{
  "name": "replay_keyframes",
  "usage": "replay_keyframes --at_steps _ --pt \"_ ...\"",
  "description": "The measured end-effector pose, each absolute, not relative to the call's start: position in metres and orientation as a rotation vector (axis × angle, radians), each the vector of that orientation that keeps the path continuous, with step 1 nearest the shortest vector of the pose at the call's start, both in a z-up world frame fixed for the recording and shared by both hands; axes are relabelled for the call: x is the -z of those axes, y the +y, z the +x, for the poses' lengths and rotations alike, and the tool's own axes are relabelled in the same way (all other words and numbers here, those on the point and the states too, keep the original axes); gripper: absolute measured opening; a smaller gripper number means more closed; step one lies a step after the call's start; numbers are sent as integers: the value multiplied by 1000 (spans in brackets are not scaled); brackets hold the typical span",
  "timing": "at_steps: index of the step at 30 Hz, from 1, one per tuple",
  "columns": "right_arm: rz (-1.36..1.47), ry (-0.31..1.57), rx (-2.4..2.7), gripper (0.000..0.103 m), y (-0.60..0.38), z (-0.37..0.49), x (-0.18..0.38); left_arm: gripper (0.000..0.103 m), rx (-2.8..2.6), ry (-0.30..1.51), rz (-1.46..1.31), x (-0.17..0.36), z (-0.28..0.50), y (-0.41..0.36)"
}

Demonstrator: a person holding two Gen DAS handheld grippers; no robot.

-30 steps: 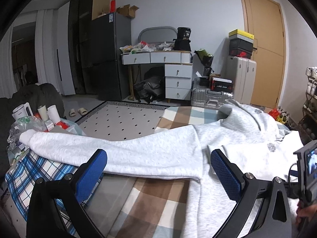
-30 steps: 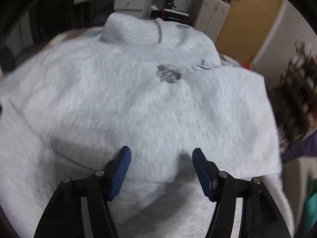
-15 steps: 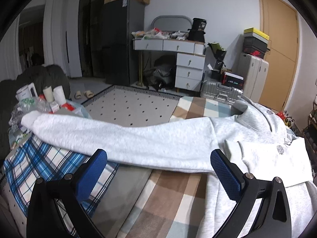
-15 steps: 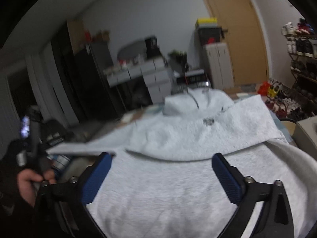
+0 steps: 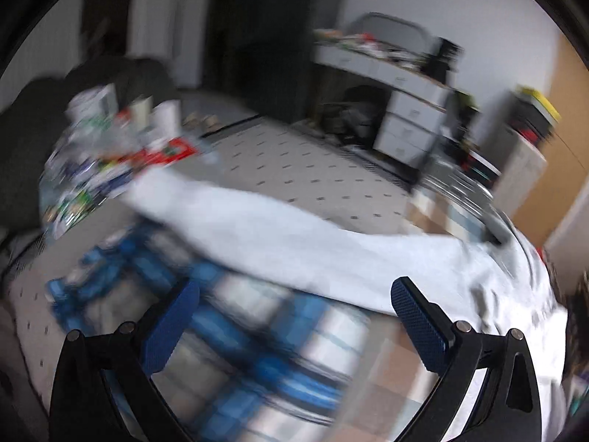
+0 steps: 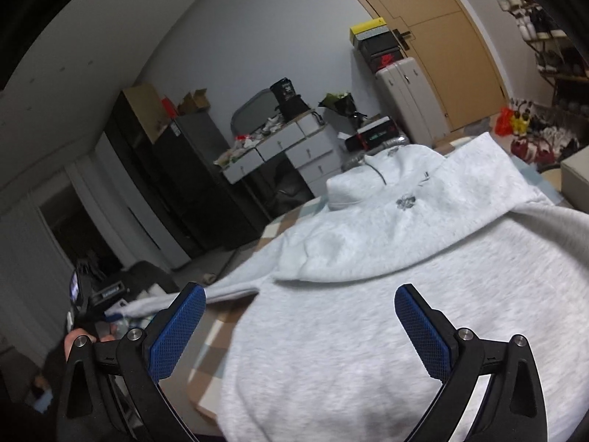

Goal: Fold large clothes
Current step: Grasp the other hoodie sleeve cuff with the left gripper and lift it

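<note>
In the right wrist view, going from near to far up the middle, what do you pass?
Open right gripper → grey hoodie → flower logo on its chest → hood → white drawers → back wall.

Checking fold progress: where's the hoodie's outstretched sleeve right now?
In the left wrist view the sleeve lies stretched flat from the grey hoodie at right toward the clutter at left, over the blue plaid cloth, just beyond the open left hand-held gripper.
</note>
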State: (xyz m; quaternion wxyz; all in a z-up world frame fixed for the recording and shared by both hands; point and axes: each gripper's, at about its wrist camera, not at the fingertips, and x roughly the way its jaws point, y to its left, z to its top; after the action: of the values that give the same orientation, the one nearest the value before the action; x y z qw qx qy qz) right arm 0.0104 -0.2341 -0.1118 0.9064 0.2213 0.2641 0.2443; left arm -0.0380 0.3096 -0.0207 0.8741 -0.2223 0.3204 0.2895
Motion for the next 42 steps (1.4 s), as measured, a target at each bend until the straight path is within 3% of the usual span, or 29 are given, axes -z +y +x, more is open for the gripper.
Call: replay_keyframes --at_steps 6,12,16,18,20,25,34,42 --pt "486 515 -522 103 -239 2 109 102 -693 671 -703 35 -61 390" --pt "528 534 -526 103 -242 2 109 102 -568 689 -840 50 -48 412" --pt "533 536 -519 103 -244 1 110 93 -539 676 -853 52 -34 408" --pt "537 537 -518 103 -245 1 111 80 -498 695 -888 55 -26 414" --pt "541 538 -513 103 -246 1 110 36 -496 730 -903 60 -17 419" --pt "551 542 -506 103 -248 0 110 16 -498 735 -913 58 -9 425" --pt "564 562 -503 103 -247 -1 110 9 -425 633 -714 -16 8 399" --pt "564 566 -449 103 -252 -3 110 7 -73 484 -513 -143 60 267"
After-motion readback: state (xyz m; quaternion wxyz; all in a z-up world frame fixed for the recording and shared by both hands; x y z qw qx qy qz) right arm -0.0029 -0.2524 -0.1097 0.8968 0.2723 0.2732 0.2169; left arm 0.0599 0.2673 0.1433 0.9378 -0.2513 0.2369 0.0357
